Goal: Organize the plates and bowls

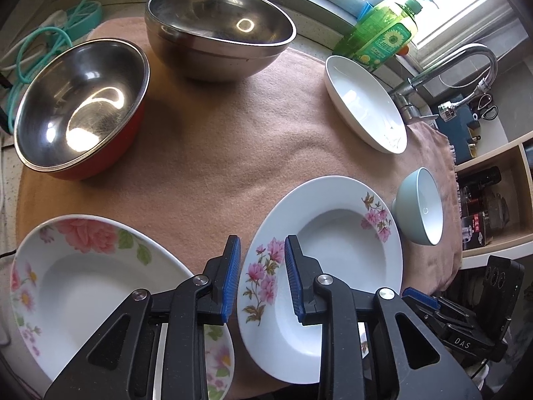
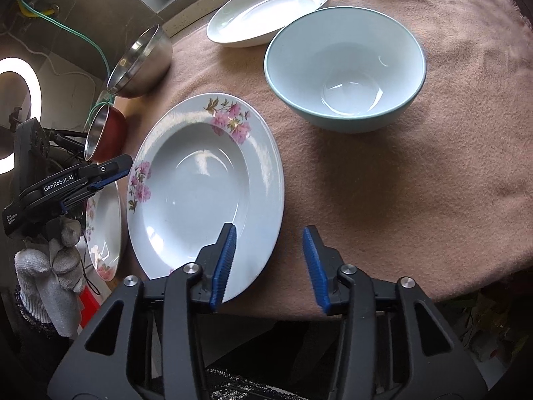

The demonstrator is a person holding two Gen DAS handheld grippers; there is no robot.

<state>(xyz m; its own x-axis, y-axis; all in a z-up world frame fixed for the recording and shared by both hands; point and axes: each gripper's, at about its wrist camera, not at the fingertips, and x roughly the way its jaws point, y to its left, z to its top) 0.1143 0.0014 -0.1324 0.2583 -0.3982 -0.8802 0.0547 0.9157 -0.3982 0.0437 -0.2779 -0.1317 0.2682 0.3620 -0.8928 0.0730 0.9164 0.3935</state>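
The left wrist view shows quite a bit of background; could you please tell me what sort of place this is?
Most likely a home kitchen counter beside a sink: a curved metal faucet, a green dish soap bottle on the window ledge, and plates and bowls laid out on a pink cloth.

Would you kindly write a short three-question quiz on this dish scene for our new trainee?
1. True or false: the pale blue bowl holds food.
2. How many steel bowls stand on the pink cloth?
3. Which is nearest the right hand-held gripper: A) pink-flowered plate, B) plain white dish, C) red-sided bowl?

Key: 1 false, it is empty. 2 two: the red-sided one and the plain steel bowl. 3 A.
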